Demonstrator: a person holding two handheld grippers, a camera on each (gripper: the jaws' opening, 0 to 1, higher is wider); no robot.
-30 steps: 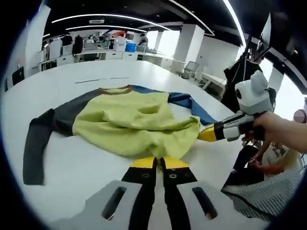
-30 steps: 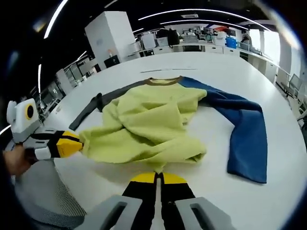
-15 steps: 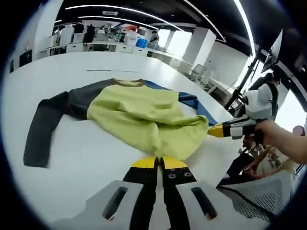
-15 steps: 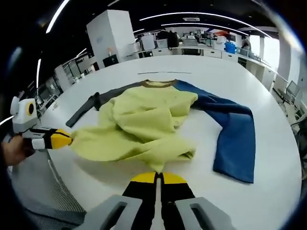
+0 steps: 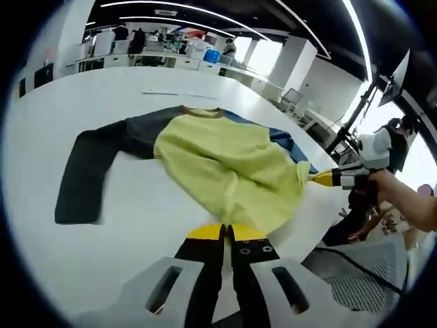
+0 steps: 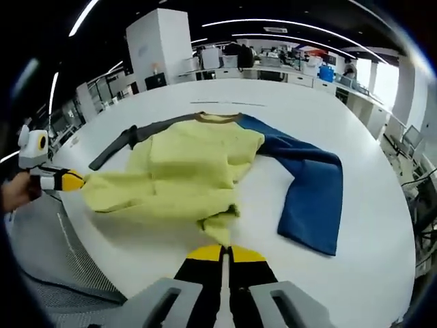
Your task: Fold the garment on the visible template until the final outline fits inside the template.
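No writing is legible — both hand-held grippers, left (image 5: 228, 234) and right (image 6: 220, 253), clench the garment's (image 6: 181, 174) hem.

A large white table (image 5: 41, 137) carries the workspace; its surface is plain and glossy, with a rounded near edge seen in the right gripper view. One garment (image 5: 232, 167) lies spread on it: yellow-green body, brown collar, dark grey sleeve (image 5: 85, 174) flat on one side, blue sleeve (image 6: 311, 188) flat on the other (body still creased). A thin dark line (image 6: 229, 103) is marked on the tabletop beyond the collar.
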